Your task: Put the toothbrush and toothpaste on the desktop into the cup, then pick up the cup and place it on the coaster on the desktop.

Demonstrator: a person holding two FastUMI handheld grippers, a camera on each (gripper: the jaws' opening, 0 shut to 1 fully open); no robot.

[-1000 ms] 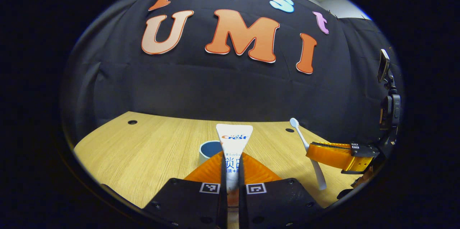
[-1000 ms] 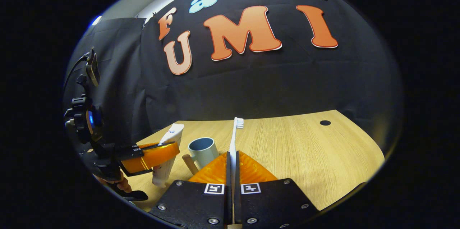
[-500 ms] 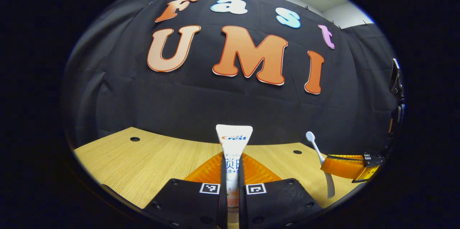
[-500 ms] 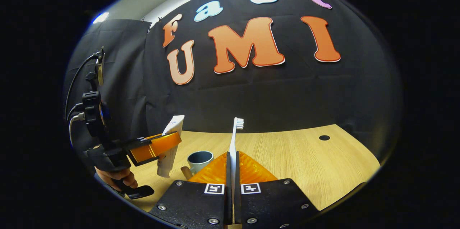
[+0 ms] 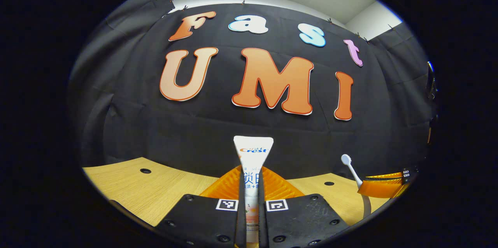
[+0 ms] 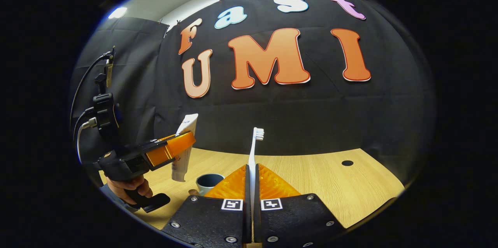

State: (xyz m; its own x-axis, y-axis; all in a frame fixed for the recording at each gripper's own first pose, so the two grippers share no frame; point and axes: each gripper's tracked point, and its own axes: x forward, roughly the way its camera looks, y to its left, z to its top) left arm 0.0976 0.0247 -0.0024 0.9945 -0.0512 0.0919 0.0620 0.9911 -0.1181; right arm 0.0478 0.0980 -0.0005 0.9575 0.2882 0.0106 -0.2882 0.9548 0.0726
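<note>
toothpaste (image 5: 253,162) clamped in left gripper (image 5: 252,185) jaws; toothbrush (image 6: 253,150) clamped in right gripper (image 6: 251,180) jaws.

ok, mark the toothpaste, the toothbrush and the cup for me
toothpaste (image 5: 253,147): left gripper view, on the flat crimped end above the fingers.
toothbrush (image 6: 258,133): right gripper view, on the bristle head.
cup (image 6: 209,180): right gripper view, on the rim, on the desktop under the held toothpaste.
</note>
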